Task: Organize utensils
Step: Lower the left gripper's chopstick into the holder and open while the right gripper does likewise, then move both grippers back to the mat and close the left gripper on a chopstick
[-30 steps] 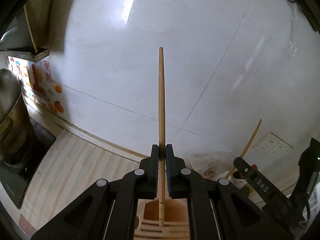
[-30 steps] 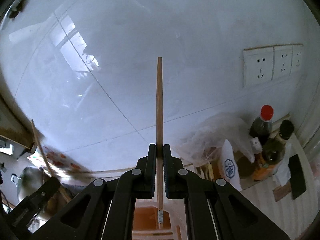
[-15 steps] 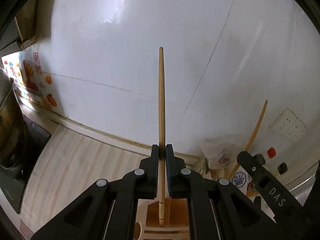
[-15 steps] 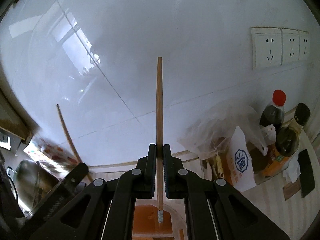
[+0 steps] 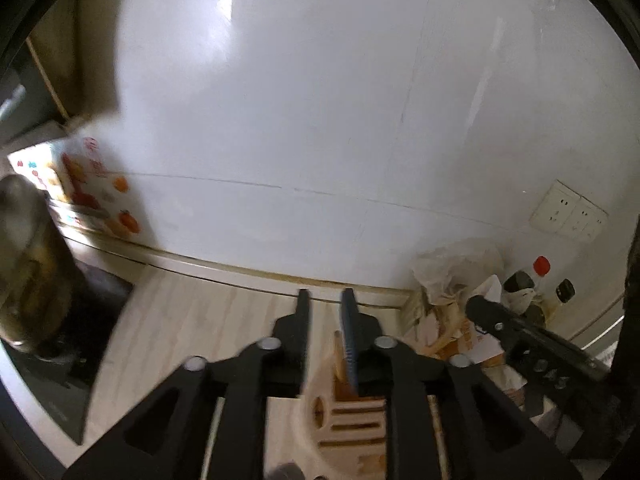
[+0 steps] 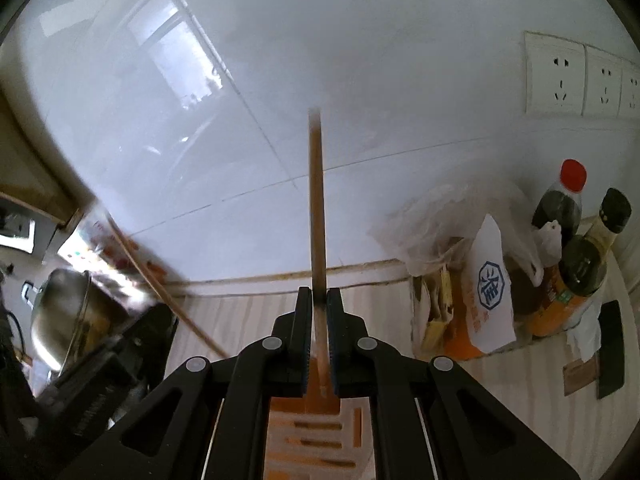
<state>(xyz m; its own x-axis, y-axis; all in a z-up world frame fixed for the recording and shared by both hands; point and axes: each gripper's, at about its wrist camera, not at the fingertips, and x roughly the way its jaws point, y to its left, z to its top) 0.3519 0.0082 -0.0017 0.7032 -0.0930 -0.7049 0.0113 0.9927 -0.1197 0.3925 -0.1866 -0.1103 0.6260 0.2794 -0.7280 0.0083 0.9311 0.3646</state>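
Wall tile (image 5: 320, 120), white and glossy, fills most of both views behind the wooden utensil holder (image 5: 344, 420), which I take as my reference. The pale striped bench (image 5: 192, 320) carries that holder and runs out to both sides of it. Left of the holder a steel pot (image 6: 64, 312) sits on a dark cooktop, blurred in my feed. Right of the holder, against the wall, I see a crumpled plastic bag, a white-and-orange packet (image 6: 492, 280) and dark bottles (image 6: 560, 208), one of them red-capped.

The holder lies directly under both tools, its slots showing below the fingers. My left tool (image 5: 325, 300) is open above it, jaws clearly apart and gripping nothing. My right tool (image 6: 319, 300) is clamped on a chopstick (image 6: 317, 208), which stands upright between the pads with its lower end over the holder's orange-lit compartment; I cannot tell whether it touches the bottom.

A second chopstick (image 5: 339, 354) shows in the left view standing in the holder, just beside the left tool's right finger. In the right view it appears as a thin blurred stick slanting up and away to the holder's left.
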